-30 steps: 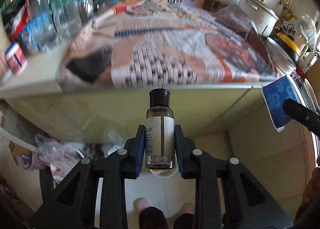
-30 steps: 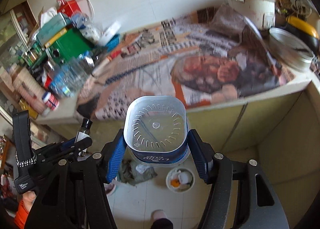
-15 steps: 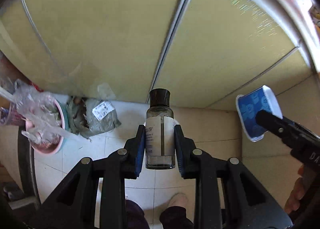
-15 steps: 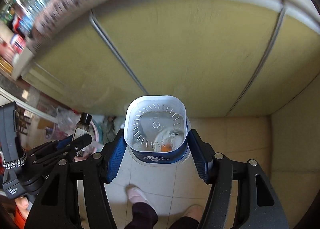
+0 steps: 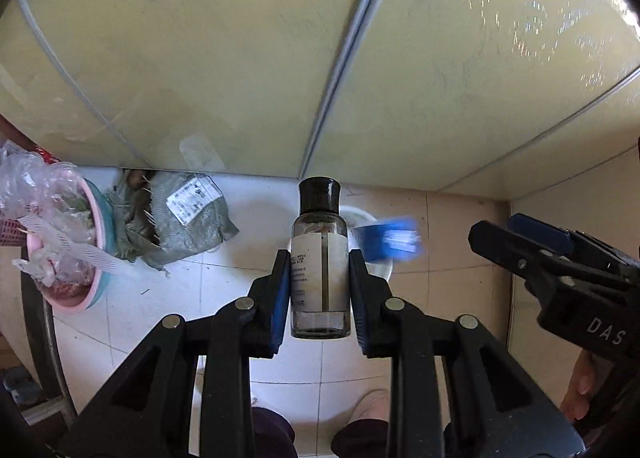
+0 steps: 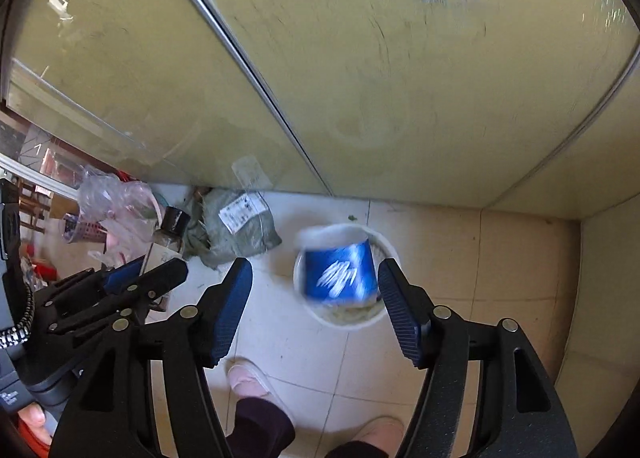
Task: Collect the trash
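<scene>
My left gripper (image 5: 319,290) is shut on a small glass bottle (image 5: 319,270) with a dark cap and a pale label, held upright above the floor. It also shows in the right wrist view (image 6: 166,242). My right gripper (image 6: 316,294) is open and empty. A blue cup (image 6: 340,274), blurred by motion, is below it, falling into a white round bin (image 6: 390,250) on the tiled floor. The cup (image 5: 388,244) and the bin (image 5: 382,268) also show in the left wrist view, behind the bottle, with the right gripper (image 5: 516,238) at the right.
Yellow-green cabinet doors (image 5: 240,58) fill the background. A grey-green sack (image 5: 188,218) with a white label lies on the floor by the cabinet. A pink basin (image 5: 80,258) with plastic bags stands at the left. The person's feet (image 6: 248,378) are below.
Both grippers tilted down from the countertop toward the floor. The right gripper opened and let go of the blue cup, which is dropping into the white bin. The left still holds the bottle.
</scene>
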### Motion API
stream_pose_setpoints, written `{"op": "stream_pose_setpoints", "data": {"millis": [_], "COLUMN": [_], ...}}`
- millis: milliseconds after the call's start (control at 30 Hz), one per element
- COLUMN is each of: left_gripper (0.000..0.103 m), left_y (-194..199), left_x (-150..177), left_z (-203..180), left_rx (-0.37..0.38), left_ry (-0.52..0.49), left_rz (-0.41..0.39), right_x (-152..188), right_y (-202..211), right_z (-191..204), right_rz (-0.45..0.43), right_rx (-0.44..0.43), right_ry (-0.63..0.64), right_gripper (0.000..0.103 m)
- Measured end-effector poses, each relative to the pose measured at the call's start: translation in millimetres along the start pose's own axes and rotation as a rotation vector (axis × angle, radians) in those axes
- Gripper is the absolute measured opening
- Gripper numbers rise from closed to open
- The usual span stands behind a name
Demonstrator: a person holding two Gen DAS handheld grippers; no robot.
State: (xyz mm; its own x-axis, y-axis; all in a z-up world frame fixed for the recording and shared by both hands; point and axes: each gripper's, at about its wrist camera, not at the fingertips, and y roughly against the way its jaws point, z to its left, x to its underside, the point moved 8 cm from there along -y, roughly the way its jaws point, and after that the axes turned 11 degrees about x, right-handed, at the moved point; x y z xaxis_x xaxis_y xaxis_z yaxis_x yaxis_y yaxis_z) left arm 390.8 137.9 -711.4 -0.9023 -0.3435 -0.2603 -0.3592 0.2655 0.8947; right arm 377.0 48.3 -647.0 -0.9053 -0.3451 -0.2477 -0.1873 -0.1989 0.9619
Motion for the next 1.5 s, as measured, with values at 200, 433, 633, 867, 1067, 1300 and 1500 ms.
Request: {"op": "stream_pose_setpoints", "data": {"millis": [200, 433, 633, 867, 1067, 1300, 1500], "left_gripper": [0.027, 0.045, 0.045, 0.045, 0.045, 0.046, 0.053], "left_y": [-20, -22, 43, 203, 367, 538, 636], "left_x": [0, 0, -7, -30, -40, -15, 44], "left_z": [-25, -58, -82, -140, -210, -264, -273], "left_rx": [0.048, 0.05, 0.003, -0.028, 0.004, 0.073, 0.118], "left_ry": [-0.029, -0.072, -0.093, -0.11, -0.173, -0.312, -0.423], "left_rz": [0.043, 0.114, 0.073, -0.118, -0.343, -0.584, -0.722], "right_x": [4, 0, -11, -28, -26, 11, 56], "right_y": [7, 36, 101, 249, 422, 575, 642], "right_z": [-31, -59, -69, -65, -59, -30, 14], "right_rz": [0.015, -0.012, -0.078, -0.23, -0.466, -0.737, -0.875], "right_rx": [0.004, 0.04, 0.048, 0.037, 0.037, 0.007, -0.024], "right_ry": [-0.087, -0.142, -0.132, -0.054, 0.009, -0.009, -0.015], "right_gripper": [0.062, 0.062, 0.062, 0.062, 0.062, 0.062, 0.062]}}
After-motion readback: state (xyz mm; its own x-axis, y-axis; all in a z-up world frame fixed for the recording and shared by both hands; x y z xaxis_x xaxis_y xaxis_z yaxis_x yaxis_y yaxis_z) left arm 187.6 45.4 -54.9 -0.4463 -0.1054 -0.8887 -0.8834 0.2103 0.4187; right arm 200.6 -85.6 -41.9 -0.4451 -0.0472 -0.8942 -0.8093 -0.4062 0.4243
